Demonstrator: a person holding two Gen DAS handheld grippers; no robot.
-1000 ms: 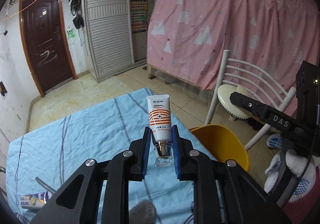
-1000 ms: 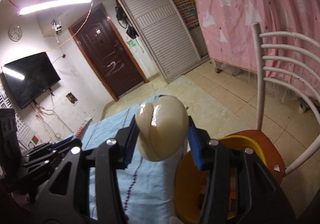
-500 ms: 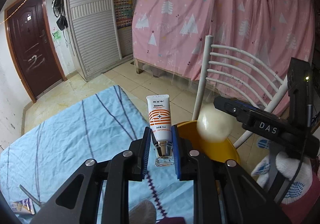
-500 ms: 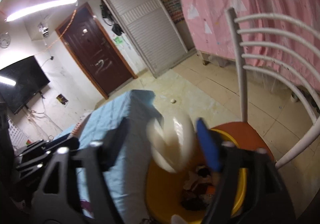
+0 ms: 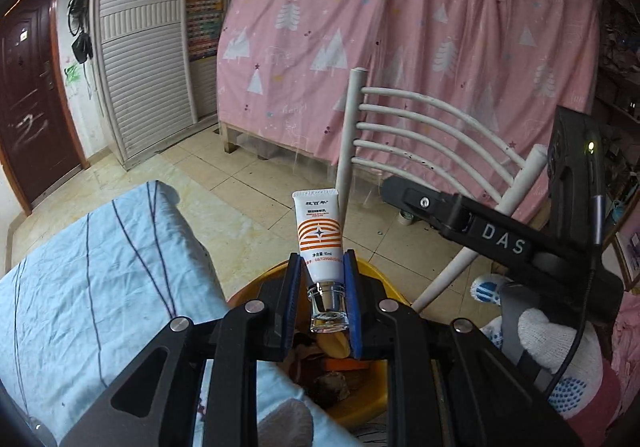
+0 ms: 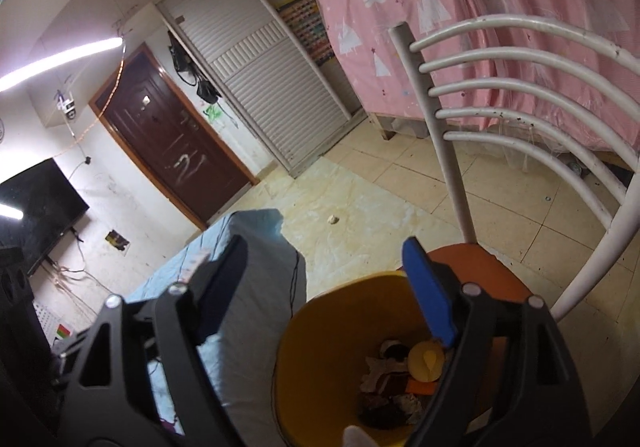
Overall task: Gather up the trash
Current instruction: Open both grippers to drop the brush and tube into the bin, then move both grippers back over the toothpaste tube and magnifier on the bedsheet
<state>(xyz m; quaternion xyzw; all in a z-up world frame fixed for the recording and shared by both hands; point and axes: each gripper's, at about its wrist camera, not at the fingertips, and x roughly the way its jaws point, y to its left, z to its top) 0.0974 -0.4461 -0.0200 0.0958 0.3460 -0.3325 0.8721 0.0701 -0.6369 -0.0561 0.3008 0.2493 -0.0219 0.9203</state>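
My left gripper [image 5: 322, 267] is shut on a white tube with orange stripes [image 5: 320, 231], gripped near its clear cap and standing upright. It hovers over the near rim of the yellow bin [image 5: 372, 275]. My right gripper [image 6: 324, 247] hangs above the same yellow bin [image 6: 320, 327]; its jaws are opening and nothing is between them. A cream round object [image 6: 426, 361] lies in the bin on top of other scraps. In the left wrist view, one finger [image 5: 440, 207] of the right gripper reaches in from the right.
The bin stands on the orange seat [image 6: 480, 267] of a white slatted chair [image 6: 520, 87], beside a table under a light blue cloth [image 5: 100, 267]. A gloved hand [image 5: 560, 347] holds the right gripper. A pink curtain [image 5: 400, 47] hangs behind.
The right gripper's jaws spread and let go of the cream round object, which dropped into the bin. The left gripper carried the tube from over the table to the bin's rim.
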